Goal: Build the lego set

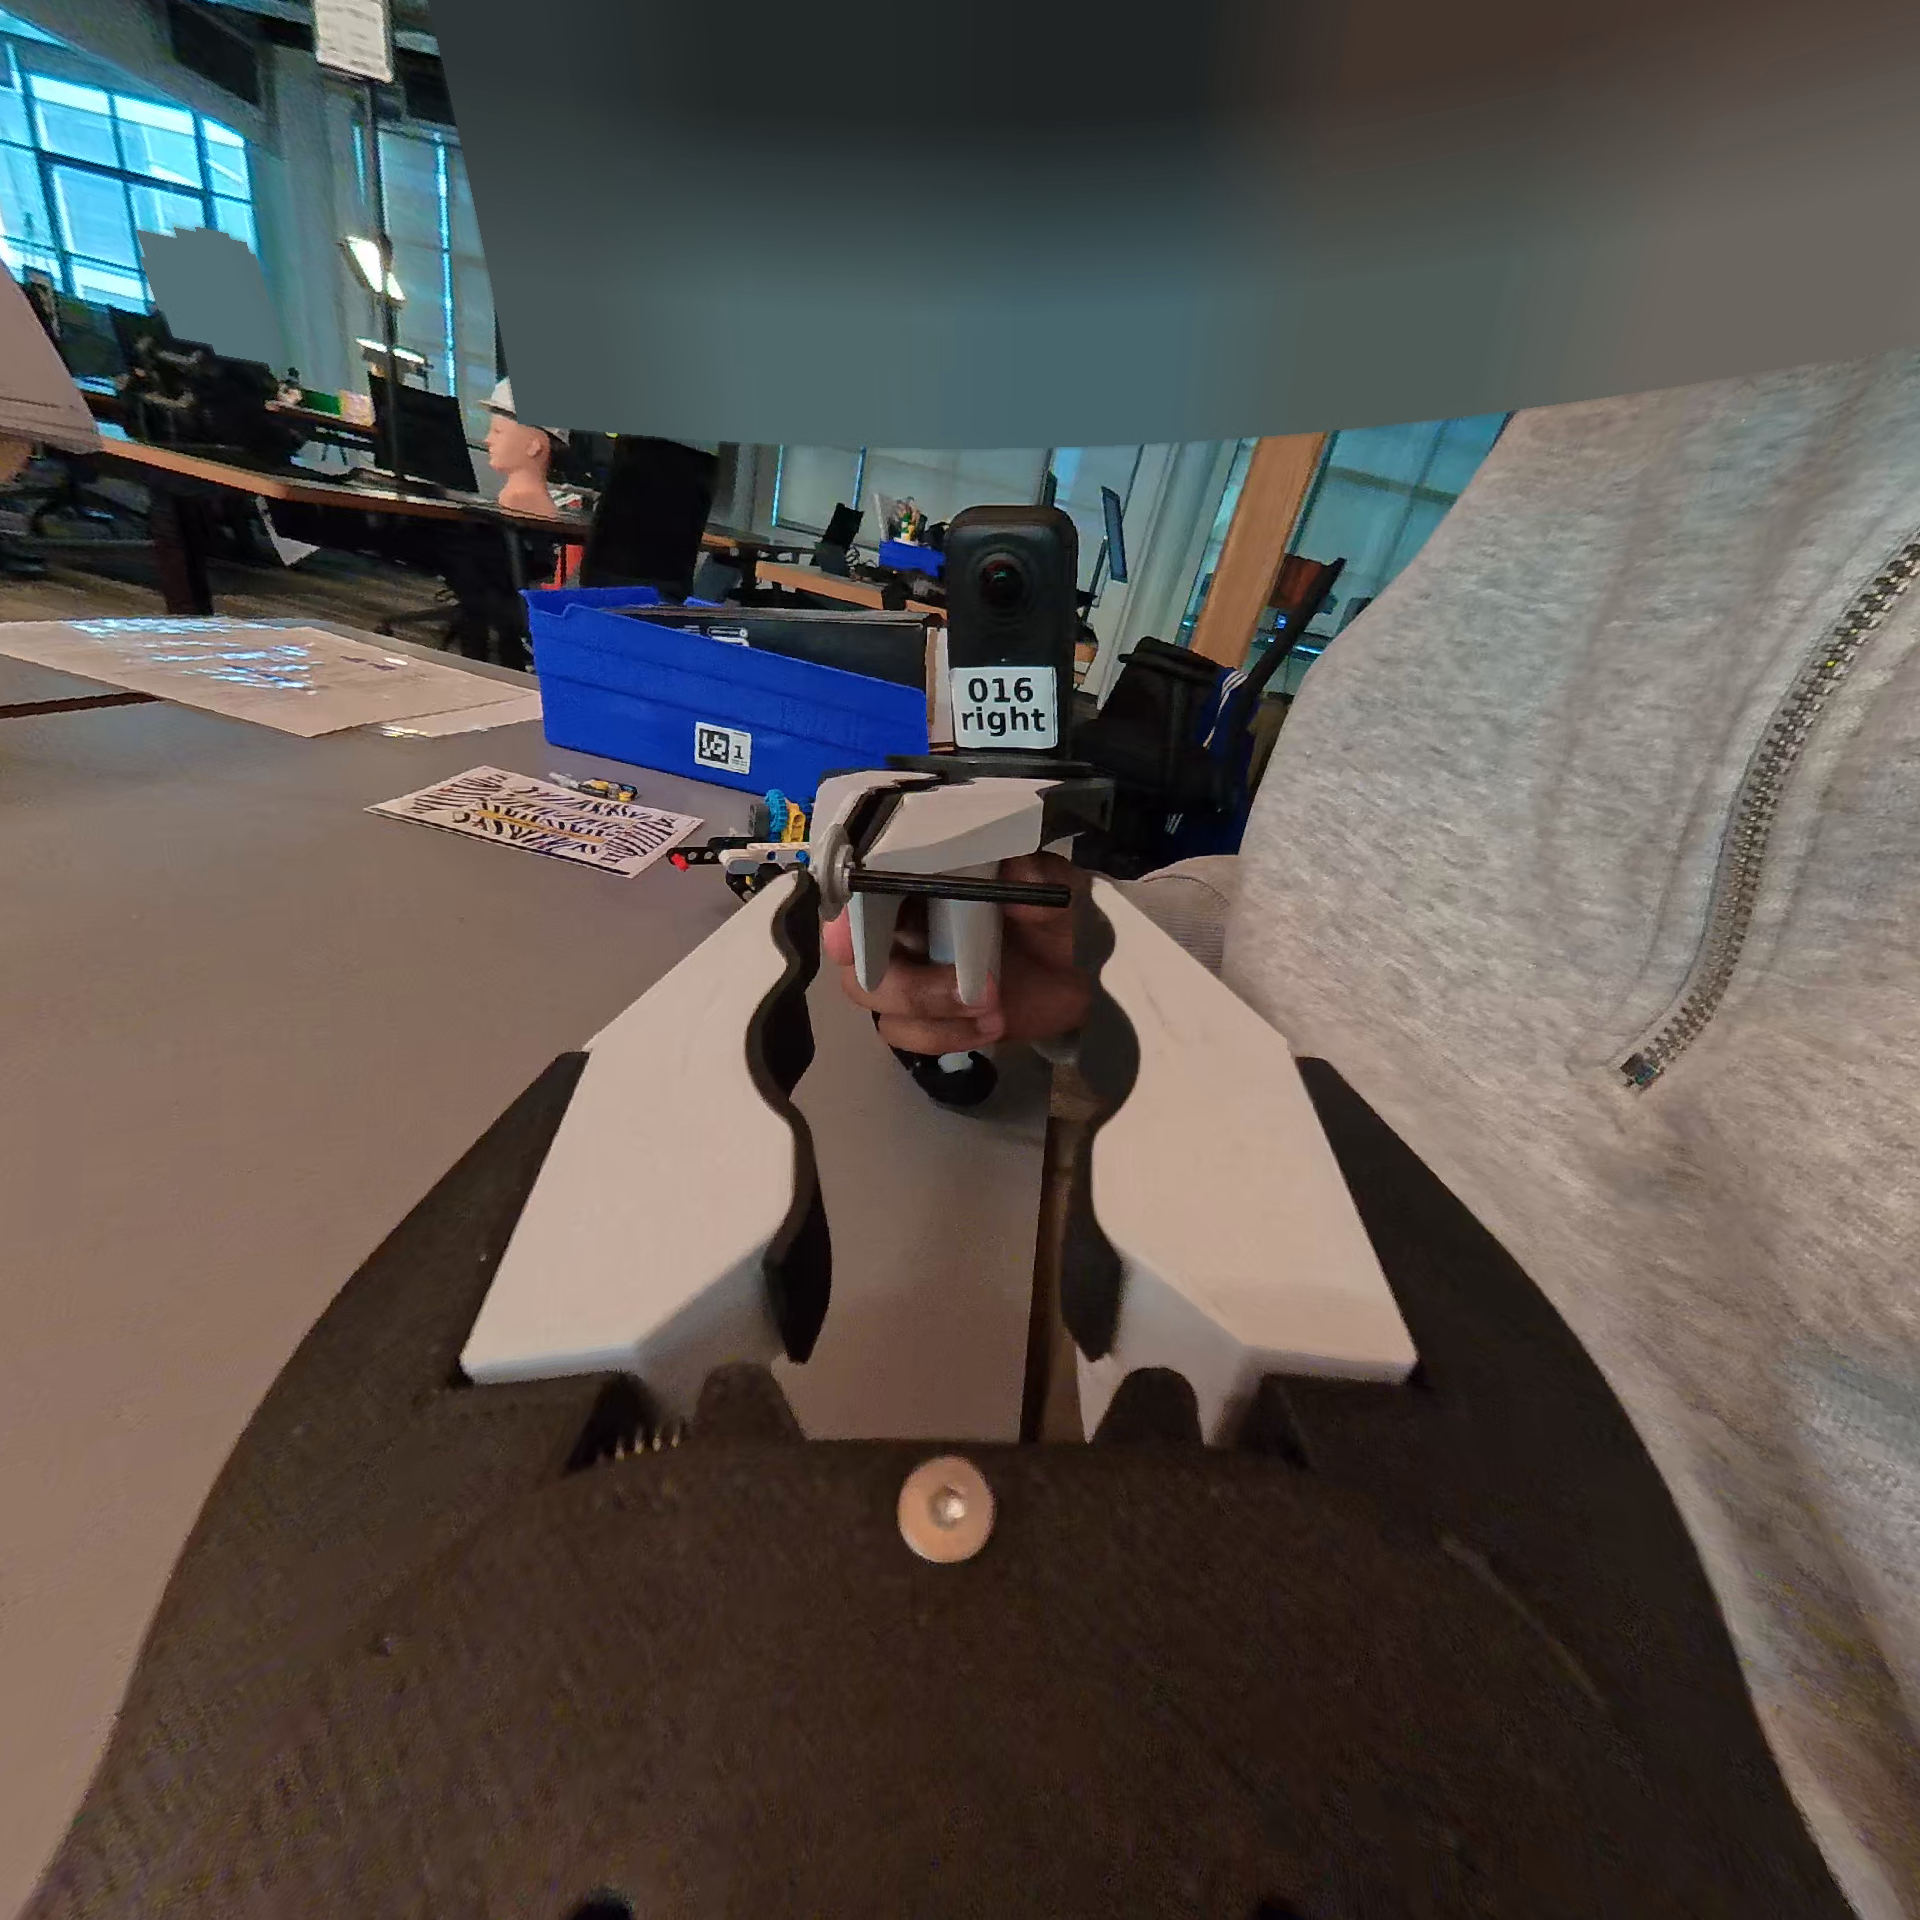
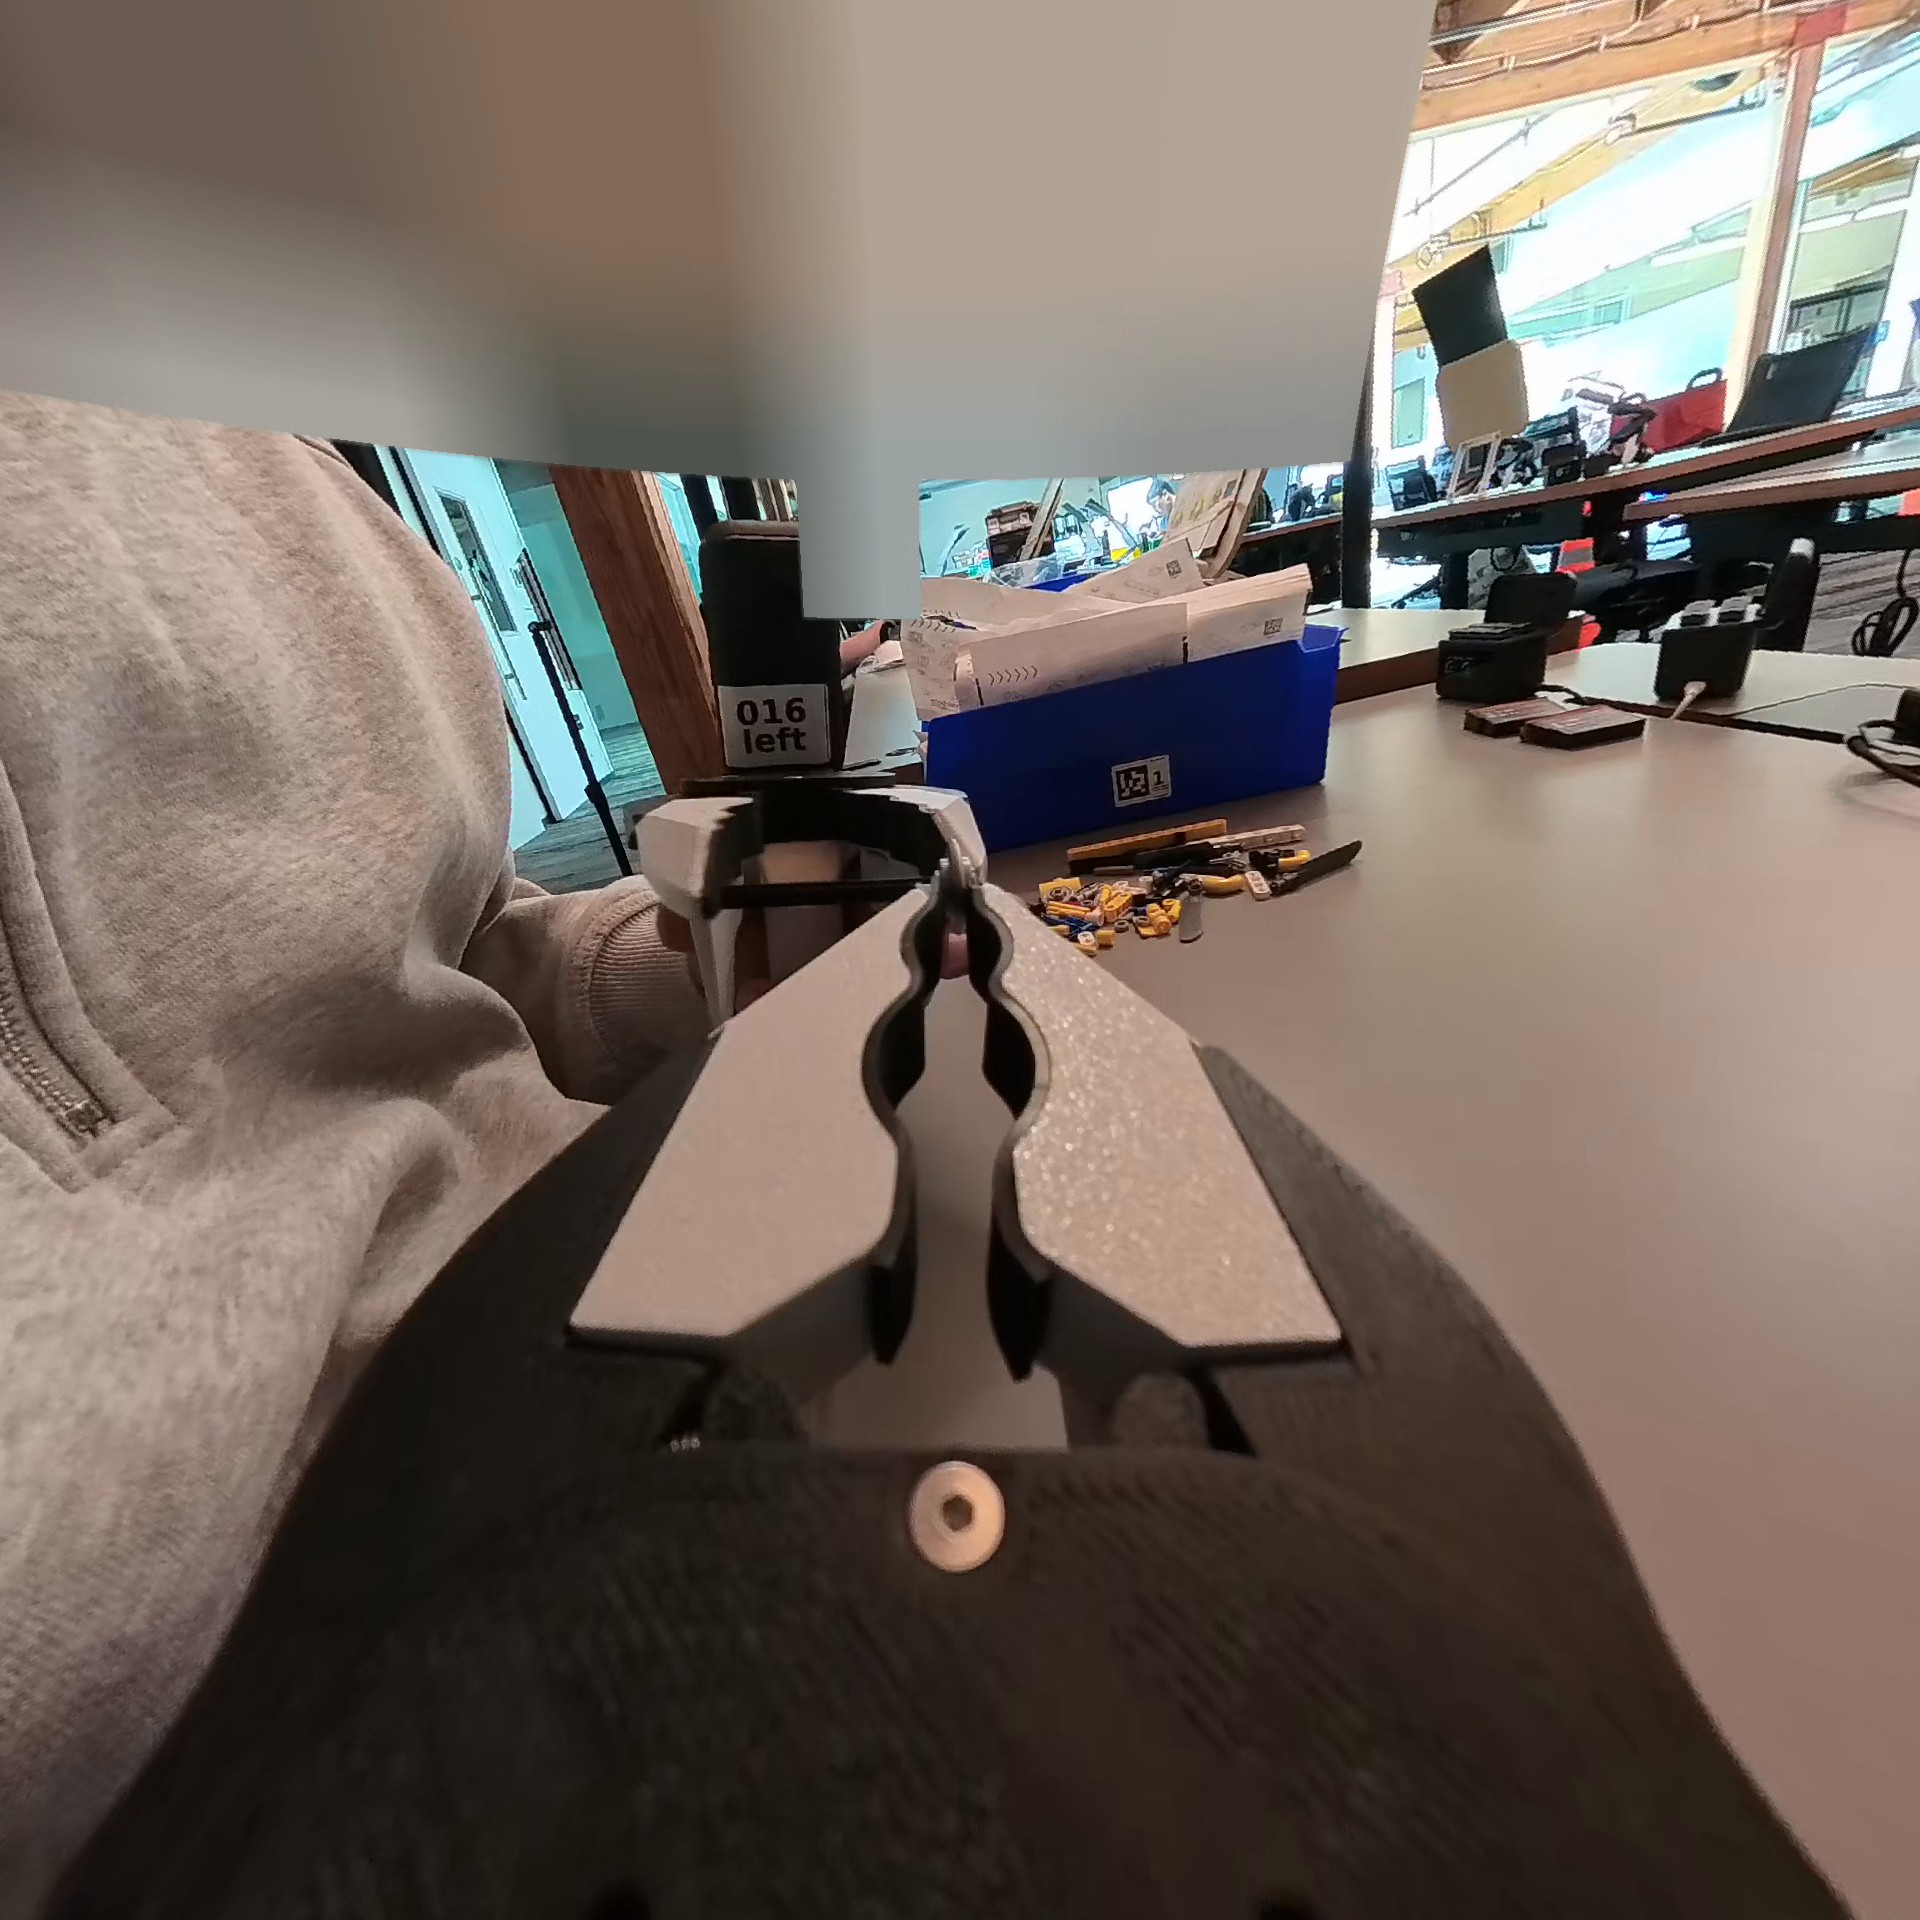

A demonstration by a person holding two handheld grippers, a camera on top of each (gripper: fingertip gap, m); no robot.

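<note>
both grippers meet over a black axle above the table edge.

right gripper [image 2: 951, 914] has its tips nipped onto a grey bush at one end of the axle [image 1: 961, 888]; left gripper [image 1: 940, 925] looks spread around the other end, though whether its fingers truly pinch the axle i cannot tell. loose pieces [image 2: 1174, 899] lie well apart by the blue bin [image 2: 1132, 727], and a part-built model [image 1: 753, 842] sits near the sticker sheet [image 1: 535, 816]. judging this a bush-onto-axle step: keep the axle level and in line with the bush's hole, push straight along it without twisting, and grip firmly enough that neither part slips.
</note>
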